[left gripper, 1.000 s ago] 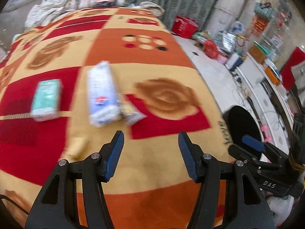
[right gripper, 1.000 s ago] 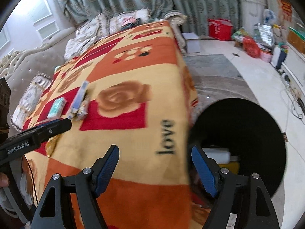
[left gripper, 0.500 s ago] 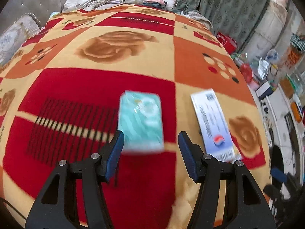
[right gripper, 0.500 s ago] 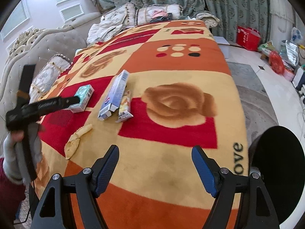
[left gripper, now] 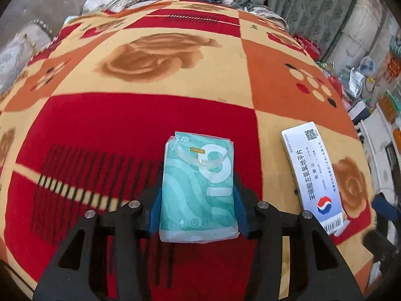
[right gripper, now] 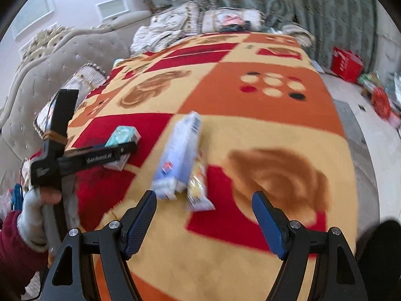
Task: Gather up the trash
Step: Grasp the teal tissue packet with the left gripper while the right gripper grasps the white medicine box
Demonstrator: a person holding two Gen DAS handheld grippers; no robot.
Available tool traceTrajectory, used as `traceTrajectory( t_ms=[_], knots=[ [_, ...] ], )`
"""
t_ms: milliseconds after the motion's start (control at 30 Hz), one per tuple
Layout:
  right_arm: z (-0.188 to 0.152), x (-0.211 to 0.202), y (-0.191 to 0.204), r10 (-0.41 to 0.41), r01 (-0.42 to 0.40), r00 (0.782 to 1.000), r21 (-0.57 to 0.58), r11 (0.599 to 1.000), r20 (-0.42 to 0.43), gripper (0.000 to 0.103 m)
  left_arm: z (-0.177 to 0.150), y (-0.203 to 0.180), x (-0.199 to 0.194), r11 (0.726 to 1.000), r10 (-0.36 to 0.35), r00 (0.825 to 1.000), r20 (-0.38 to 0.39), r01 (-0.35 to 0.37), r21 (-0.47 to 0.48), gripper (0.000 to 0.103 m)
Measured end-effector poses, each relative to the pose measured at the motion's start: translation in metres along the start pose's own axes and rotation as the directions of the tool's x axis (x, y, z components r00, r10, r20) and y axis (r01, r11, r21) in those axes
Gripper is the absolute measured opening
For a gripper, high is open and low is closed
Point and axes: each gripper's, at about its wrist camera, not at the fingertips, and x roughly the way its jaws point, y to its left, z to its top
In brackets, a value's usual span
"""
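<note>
A teal tissue pack lies on the patterned blanket, and my left gripper straddles it, its blue pads against both long sides. The pack also shows in the right wrist view, with the left gripper around it. A white and blue medicine box lies to its right; it also shows in the right wrist view. A small yellow snack wrapper lies beside the box. My right gripper is open and empty, just short of the box and wrapper.
The bed's tufted headboard and pillows are on the left and far side. The floor on the right holds a red box and clutter. A black round bin stands at the bed's right corner.
My left gripper swung left from the bed's edge, came down over the tissue pack and closed on it. My right gripper turned from the bin toward the box and wrapper and moved closer.
</note>
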Motion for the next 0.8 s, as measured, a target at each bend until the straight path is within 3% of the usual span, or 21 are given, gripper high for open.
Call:
traceTrajectory(
  t_ms=[233,400,467,667,800],
  knots=[
    [0.044,0.058,0.033,0.000,-0.003,1.000,-0.108,0.994,-0.024,0.076,-0.013,0.030,-0.043,1.000,-0.014,0.999,0.036,0.014,-0.012,0.043],
    [0.048,0.102,0.047,0.119,-0.129,0.985,-0.070,0.989,-0.123,0.073,-0.021,0.054,-0.059,1.000,-0.002,0.999,0.054,0.003,-0.031,0.043],
    [0.044,0.103,0.057,0.146,-0.156,0.981,-0.078,0.985,-0.125,0.072,-0.024,0.062,-0.063,0.999,0.000,0.998,0.062,0.002,-0.041,0.043],
    [0.052,0.094,0.070,0.046,-0.053,0.997,-0.105,0.993,-0.063,0.073,-0.029,0.074,-0.067,0.998,-0.001,0.998,0.067,0.005,-0.064,0.043],
    [0.062,0.115,0.068,0.029,-0.034,0.991,-0.042,0.999,-0.127,0.073,-0.030,0.069,-0.070,0.998,-0.019,0.997,0.070,0.023,-0.065,0.043]
  ],
)
